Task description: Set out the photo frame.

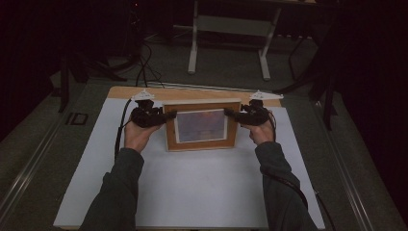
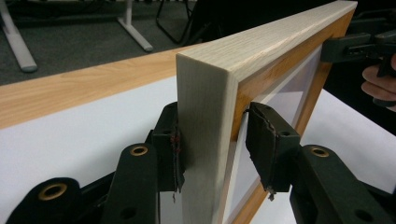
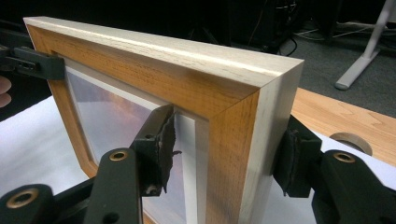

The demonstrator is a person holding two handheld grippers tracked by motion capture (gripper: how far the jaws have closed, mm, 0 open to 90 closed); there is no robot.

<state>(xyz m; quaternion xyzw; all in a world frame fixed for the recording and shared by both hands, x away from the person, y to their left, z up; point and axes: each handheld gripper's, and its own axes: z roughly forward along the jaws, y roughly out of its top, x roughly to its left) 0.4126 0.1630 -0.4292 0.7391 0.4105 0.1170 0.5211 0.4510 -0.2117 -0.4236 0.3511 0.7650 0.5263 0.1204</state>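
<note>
A wooden picture frame (image 1: pixel 202 144) with a pale outer edge stands upright on the white sheet (image 1: pixel 192 192), its glass facing me. My left gripper (image 1: pixel 169 115) straddles the frame's left upper edge (image 2: pixel 205 116). One pad (image 2: pixel 173 154) lies against the back, and the other pad (image 2: pixel 266 144) stands a little off the front, so it is open. My right gripper (image 1: pixel 230 113) straddles the right upper edge (image 3: pixel 261 140). Its rear pad (image 3: pixel 292 158) sits by the back, while its front pad (image 3: pixel 159 140) hovers over the glass, apart from the wood. It is open too.
The white sheet covers a wooden table whose bare strip (image 1: pixel 192 92) runs along the far edge, with a round hole (image 3: pixel 351 141) in it. Beyond the table are grey carpet, white desk legs (image 1: pixel 193 53) and cables (image 1: pixel 144 67). Dark stands flank both sides.
</note>
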